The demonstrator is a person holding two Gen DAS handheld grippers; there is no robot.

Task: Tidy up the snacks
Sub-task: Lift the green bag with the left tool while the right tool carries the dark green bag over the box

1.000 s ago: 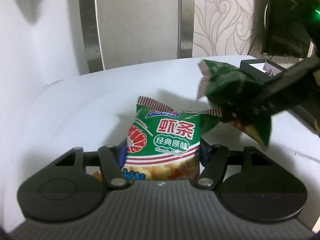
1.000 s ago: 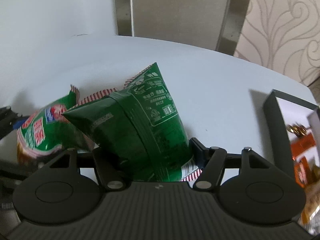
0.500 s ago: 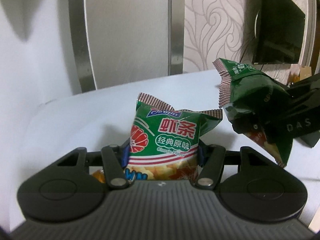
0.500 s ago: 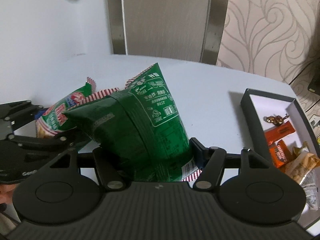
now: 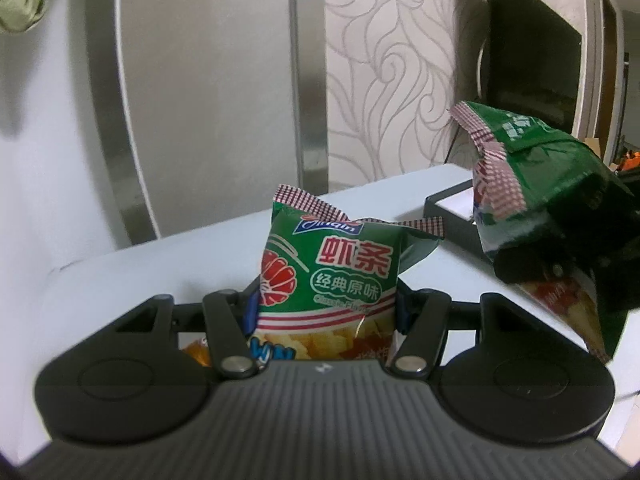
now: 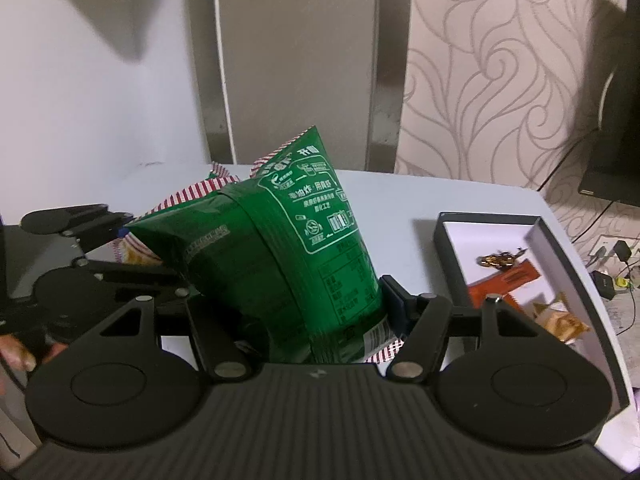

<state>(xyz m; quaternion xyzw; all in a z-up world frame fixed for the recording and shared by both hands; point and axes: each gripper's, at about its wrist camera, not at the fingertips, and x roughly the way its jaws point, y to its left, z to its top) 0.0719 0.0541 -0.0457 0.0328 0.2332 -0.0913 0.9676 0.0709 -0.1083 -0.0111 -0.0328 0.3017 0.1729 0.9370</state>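
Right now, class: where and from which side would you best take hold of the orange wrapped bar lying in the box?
Grip the orange bar across its narrow width at mid-length, coming straight down from above. It lies flat on the floor of the box, so the dark walls block any sideways approach.

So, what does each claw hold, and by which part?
Left claw: a green snack bag, by its lower part. Right claw: another green bag, near its bottom seal.

Mounted just behind each gripper, angled down, very near the held bags. Shared by the 2 views: white table (image 5: 132,276) (image 6: 404,200), black box (image 5: 448,210) (image 6: 516,236) at right, patterned far wall (image 5: 392,64) (image 6: 492,72).
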